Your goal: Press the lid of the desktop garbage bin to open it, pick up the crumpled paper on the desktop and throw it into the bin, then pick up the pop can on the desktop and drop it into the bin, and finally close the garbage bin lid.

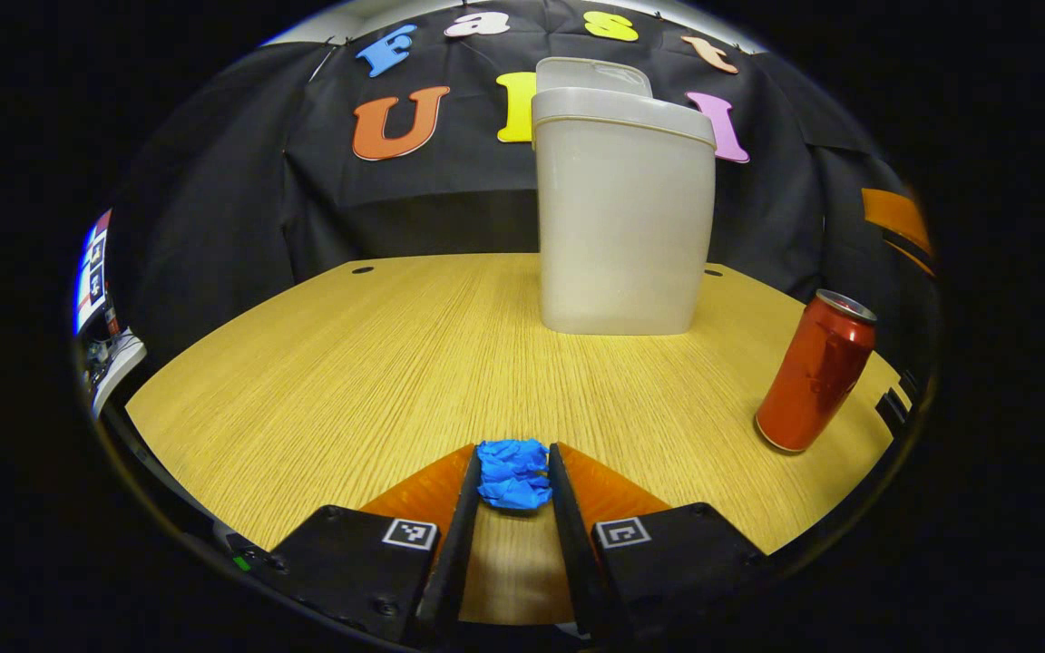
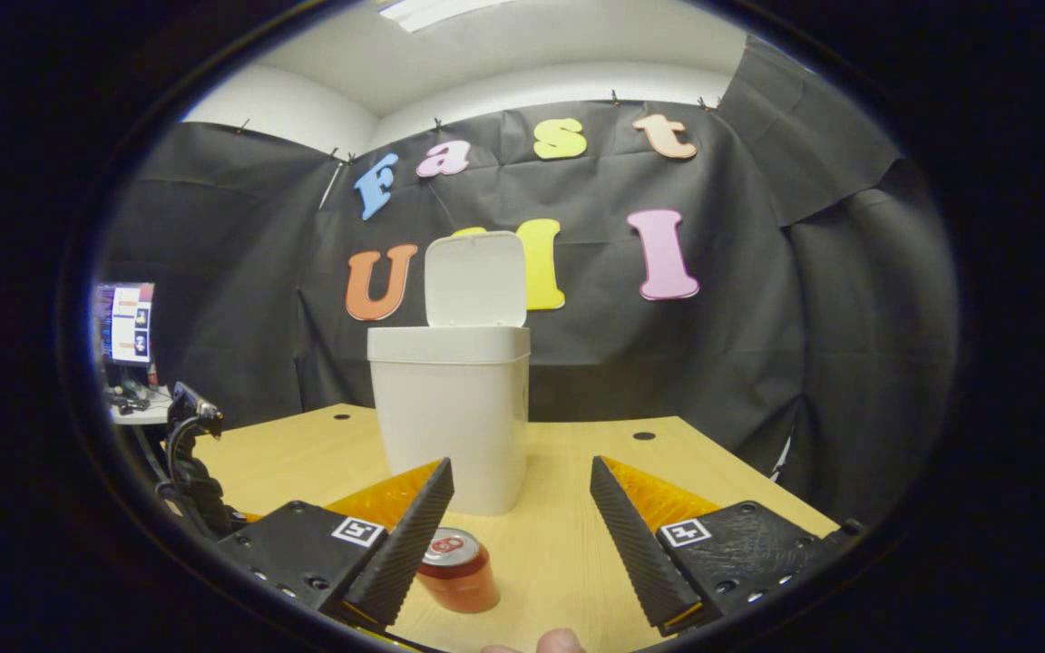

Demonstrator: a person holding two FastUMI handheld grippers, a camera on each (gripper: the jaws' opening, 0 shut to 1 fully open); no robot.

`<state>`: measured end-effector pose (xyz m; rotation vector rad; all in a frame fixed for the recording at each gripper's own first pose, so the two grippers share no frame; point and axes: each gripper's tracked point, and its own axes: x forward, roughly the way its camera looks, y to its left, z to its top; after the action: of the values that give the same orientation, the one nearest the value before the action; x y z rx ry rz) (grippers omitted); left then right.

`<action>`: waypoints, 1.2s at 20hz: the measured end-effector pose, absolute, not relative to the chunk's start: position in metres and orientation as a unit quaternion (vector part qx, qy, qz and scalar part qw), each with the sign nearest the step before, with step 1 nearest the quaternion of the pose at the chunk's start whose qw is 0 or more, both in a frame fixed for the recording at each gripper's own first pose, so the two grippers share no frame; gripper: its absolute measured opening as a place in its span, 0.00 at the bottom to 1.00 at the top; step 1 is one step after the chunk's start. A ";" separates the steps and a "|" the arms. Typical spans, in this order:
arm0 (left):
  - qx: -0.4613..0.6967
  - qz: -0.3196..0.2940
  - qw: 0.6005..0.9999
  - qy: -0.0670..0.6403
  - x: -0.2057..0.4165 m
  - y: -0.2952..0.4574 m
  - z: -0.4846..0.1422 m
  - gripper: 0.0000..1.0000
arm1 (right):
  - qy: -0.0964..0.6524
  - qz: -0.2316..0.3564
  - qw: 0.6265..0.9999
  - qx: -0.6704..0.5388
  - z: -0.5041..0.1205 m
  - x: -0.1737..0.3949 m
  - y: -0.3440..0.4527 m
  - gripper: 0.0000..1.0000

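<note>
Two fingers of the left claw (image 1: 513, 476) pinch the crumpled blue paper ball (image 1: 513, 473) at bottom centre, low over the wooden table (image 1: 377, 363). Right claw (image 2: 522, 494) gapes empty, red pop can (image 2: 456, 570) below its left finger.

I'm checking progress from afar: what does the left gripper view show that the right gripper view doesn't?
Left gripper view alone: the blue crumpled paper pinched between the left hand-held gripper fingers, low over the table. Right gripper view alone: the open right hand-held gripper hovering above the desktop, the raised lid seen face-on, a fingertip at the bottom edge. Both share: the white bin standing open, the upright red pop can, the wooden table.
</note>
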<state>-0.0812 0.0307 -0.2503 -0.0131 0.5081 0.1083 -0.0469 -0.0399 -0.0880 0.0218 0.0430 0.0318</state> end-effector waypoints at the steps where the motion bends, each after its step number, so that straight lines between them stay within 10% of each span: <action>1: -0.009 0.053 0.967 0.248 -0.081 0.030 -0.249 0.43 | 0.023 0.016 1.000 0.013 -0.088 -0.046 -0.039 0.94; 24: -0.019 0.036 0.989 0.141 -0.048 0.030 -0.158 0.35 | 0.116 0.021 0.993 0.004 -0.162 -0.049 0.008 0.95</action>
<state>-0.0484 0.0297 -0.1576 -0.0373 0.2825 0.0719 -0.0495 0.0078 -0.1622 0.0084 0.2325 0.0429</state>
